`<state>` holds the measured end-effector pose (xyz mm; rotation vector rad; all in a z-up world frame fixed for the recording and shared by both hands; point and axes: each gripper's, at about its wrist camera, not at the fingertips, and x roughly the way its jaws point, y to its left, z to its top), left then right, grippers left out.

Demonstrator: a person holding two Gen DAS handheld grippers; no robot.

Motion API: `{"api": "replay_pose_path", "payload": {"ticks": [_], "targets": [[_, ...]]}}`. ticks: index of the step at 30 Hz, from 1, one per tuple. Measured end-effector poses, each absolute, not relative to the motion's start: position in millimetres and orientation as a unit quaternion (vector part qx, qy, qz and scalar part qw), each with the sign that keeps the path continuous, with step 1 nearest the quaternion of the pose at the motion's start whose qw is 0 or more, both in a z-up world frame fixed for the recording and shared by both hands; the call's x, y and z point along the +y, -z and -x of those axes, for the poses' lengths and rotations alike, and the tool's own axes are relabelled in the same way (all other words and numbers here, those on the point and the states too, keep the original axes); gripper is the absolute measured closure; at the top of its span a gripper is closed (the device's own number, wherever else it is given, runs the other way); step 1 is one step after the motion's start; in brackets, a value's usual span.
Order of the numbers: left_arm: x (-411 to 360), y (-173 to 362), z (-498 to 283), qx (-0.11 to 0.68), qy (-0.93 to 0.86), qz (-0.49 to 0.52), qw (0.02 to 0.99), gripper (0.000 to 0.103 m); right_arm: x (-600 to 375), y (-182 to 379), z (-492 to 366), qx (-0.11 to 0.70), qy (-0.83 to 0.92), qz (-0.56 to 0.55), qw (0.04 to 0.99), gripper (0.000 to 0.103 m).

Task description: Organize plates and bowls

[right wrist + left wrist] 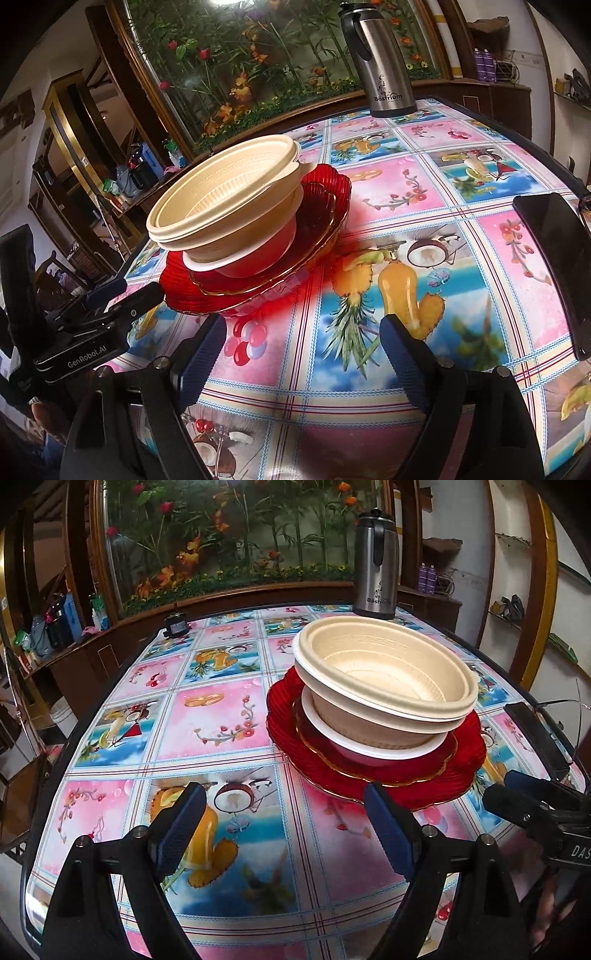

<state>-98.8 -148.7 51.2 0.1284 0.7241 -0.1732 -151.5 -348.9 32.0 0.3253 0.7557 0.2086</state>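
A stack of dishes stands on the table [207,716], which is covered by a cloth printed with fruit and flower squares. At the bottom lie two red plates [373,771], the upper one edged in gold; how many plates there are beyond these two is hard to tell, since their rims overlap. On them sits a red bowl with a white rim [369,747], mostly hidden by the cream bowls [388,668] nested above it. The cream bowls lean, tilted toward 5 o'clock in the left wrist view, and only their stacked rims tell them apart.

The left gripper [291,834] hangs over bare cloth with its jaws spread wide and nothing between them; the stack lies at 1 o'clock from it, near its right finger but apart. The right gripper [304,356] is likewise spread wide and empty, with the plates [258,273] at 11 o'clock from it, just past its left finger. In each wrist view the other gripper shows only in part at the frame's edge.

A steel flask [376,565] stands at 12 o'clock at the table's far edge, its lid cut off in the right wrist view. A dark phone [554,266] lies at 3 o'clock near the table's edge. A small dark object [176,624] at 11 o'clock in the left wrist view is too small to make out.
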Motion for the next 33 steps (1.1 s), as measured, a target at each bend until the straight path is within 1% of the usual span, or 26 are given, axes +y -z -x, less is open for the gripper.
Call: {"api": "replay_pose_path", "payload": {"ticks": [8,15,33], "targets": [[-150.2,-50.9,99.4,0.353,0.083,-0.070,0.929,0.015,-348.7,-31.0,151.1,0.367,-0.102,-0.157,0.911,0.016],[-150.1,-51.0,99.6,0.353,0.083,-0.070,0.929,0.015,-349.9,-30.5,150.7,0.368,-0.101,-0.161,0.910,0.014],[-150.8,-50.8,99.9,0.352,0.081,-0.071,0.930,0.015,-350.2,-30.7,151.3,0.368,-0.101,-0.162,0.910,0.014]]}}
